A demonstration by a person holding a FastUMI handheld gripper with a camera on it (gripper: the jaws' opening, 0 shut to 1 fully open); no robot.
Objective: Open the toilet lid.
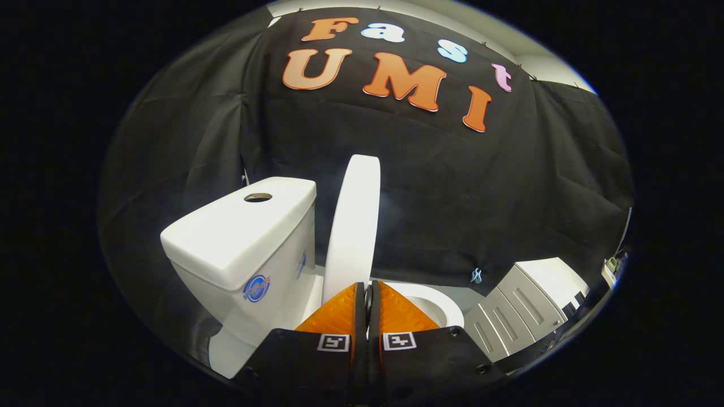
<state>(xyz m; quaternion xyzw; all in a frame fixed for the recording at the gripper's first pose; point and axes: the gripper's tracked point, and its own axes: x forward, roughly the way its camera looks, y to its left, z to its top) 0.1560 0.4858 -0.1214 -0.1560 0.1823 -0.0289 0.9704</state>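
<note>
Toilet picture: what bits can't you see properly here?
- Toilet lid, gripper view: it stands upright, but the gripper covers its lower edge, so whether the closed orange fingers pinch it cannot be told.
- Bowl: the fingers hide most of it; the inside is out of sight.
- Tank: its round sticker is too small to make out.
- Grey cabinet: cut off at the view's edge.
</note>
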